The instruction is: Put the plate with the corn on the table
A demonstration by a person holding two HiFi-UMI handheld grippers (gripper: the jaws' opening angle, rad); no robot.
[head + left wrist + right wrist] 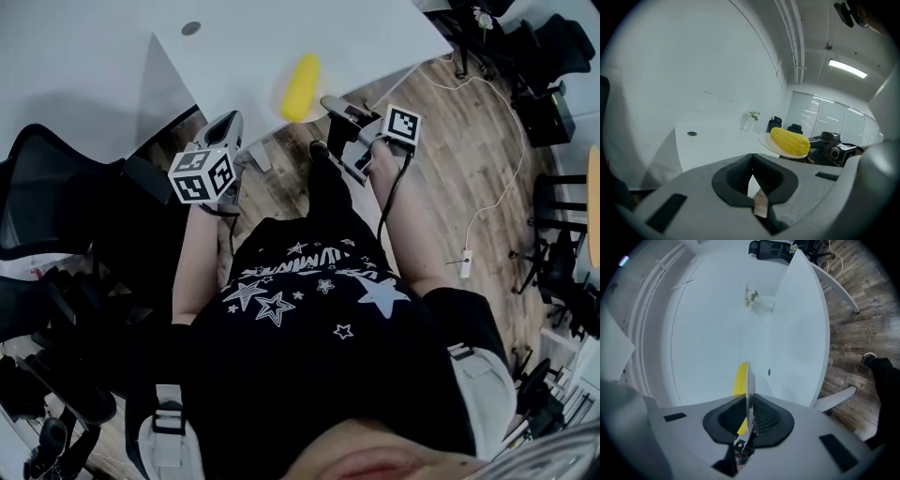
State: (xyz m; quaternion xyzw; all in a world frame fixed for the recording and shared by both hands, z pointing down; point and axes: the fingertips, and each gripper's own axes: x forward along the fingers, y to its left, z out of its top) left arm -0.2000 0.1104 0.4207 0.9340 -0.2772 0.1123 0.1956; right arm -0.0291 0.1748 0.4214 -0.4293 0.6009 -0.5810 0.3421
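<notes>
The right gripper (330,105) is pinching the plate (765,139) by its rim. Its two jaws are squeezing the thin edge between them, one above and one below. The corn (300,86) is lying on the plate, near the middle. The plate is hanging in the air right at the edge of the table (281,37), and in the left gripper view it is looking about flat. It is not resting on the table yet.

The left gripper (751,157) is waiting close by on the other side. Its jaws are pressed together and nothing is between them.

The plate is probably hard and smooth, and it could break if it falls. It is likely not heavy, but the corn is adding some weight far from the pinched spot, so the plate may want to dip on the free side. The rim is the only good place to grab, and a firm squeeze is needed because the surface looks slippery.

The corn is round and long, so it could roll off if the plate tips. Holding the plate flat and setting it down softly is the safe way.

The plate is holding just the one corn and nothing else. A little plant (751,119) is standing far back on the table, well apart from the plate.
</notes>
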